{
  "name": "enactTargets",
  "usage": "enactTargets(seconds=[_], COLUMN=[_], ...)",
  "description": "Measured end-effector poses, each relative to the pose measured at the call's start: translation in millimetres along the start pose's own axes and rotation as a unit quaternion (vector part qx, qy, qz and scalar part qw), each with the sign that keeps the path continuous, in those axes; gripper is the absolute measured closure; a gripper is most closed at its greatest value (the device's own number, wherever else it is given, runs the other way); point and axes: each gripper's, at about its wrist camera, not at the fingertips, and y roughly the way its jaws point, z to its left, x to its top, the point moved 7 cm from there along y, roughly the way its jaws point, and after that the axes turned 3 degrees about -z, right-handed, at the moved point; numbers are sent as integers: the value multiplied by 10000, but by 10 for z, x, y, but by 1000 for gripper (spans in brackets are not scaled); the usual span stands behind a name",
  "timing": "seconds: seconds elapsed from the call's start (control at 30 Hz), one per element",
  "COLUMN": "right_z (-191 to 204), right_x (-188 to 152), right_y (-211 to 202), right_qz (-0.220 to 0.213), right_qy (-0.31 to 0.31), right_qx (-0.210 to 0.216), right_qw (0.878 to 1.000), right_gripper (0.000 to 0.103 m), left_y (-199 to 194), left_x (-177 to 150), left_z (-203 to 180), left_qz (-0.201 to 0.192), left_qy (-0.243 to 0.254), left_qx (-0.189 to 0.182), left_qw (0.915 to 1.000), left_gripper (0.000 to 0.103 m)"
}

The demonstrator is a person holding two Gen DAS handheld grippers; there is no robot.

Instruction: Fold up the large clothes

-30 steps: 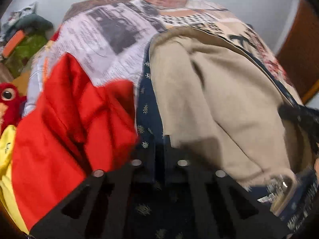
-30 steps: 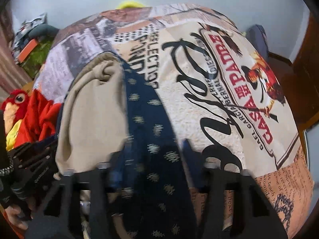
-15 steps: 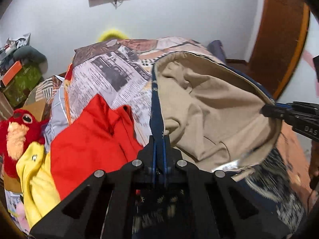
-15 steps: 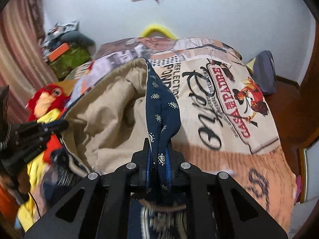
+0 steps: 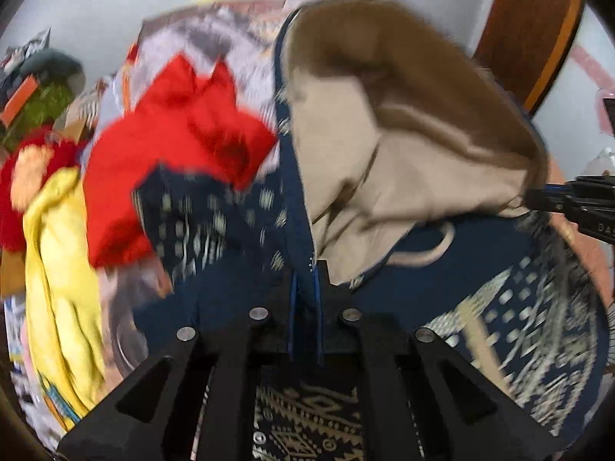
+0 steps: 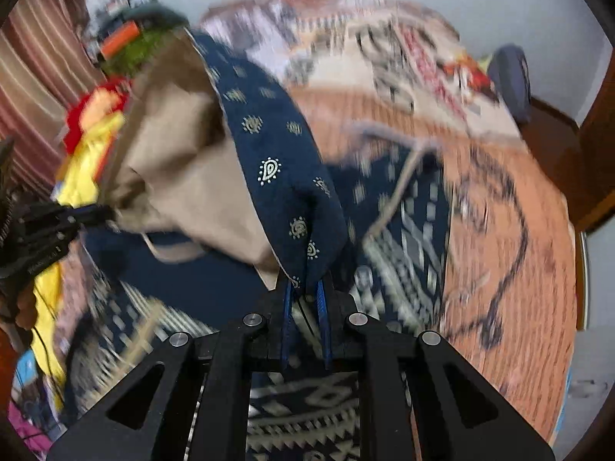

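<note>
A large navy patterned garment with a tan lining (image 5: 403, 176) hangs stretched between my two grippers above the bed. My left gripper (image 5: 305, 280) is shut on its navy edge. My right gripper (image 6: 305, 292) is shut on the opposite navy edge (image 6: 276, 161); it also shows at the right of the left wrist view (image 5: 538, 198). The left gripper appears at the left of the right wrist view (image 6: 100, 213). The garment's lower part (image 6: 407, 230) drapes onto the bed. Both views are motion-blurred.
The bed carries a printed cover (image 6: 511, 238). A red garment (image 5: 173, 146) and a yellow garment (image 5: 57, 269) lie in a heap at the left, beside a red plush toy (image 5: 23, 176). A wooden door (image 5: 530, 34) stands at the right.
Both grippers have lifted and pulled back, raising the garment off the bed. The waist opening has spread wider and more of the patterned lower part has come into view.
</note>
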Motion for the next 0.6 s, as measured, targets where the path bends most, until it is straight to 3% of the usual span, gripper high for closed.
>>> enactTargets(seconds=[0.07,0.17,0.2,0.33,0.43,0.53,0.6], right_z=[-23,-24,-10,53,180,291,366], right_x=[-45,-23,2,114,232,378,418], right_y=[15,-80,-133,-332,-454,-396,-320], right_qz=[111,107,59,-272,-620,-658,-621], right_qy=[-15,2,-24,-67,-146,-238,-345], right_qx=[-34,-70,-80,-140,-36,67,58], right_qw=[9999,9999,9999,9995,9980,9975,9975], right_gripper=[86,77,76,47,42,33,33], left_y=[71,-11,-64,-250,-335,-277,-143], left_x=[-103,-91,-60,131,304,408,472], left_z=[57,159,183,265,327,373,434], left_qz=[175,96,41,-223,-475,-491,-380], left_qy=[-150,-396,-453,-452,-416,-440,-531], left_qx=[8,81,60,109,161,209,201], left_qw=[9997,9991,9989,9987,9979,9976,9977], left_gripper=[79,57,56,50,38,37,37])
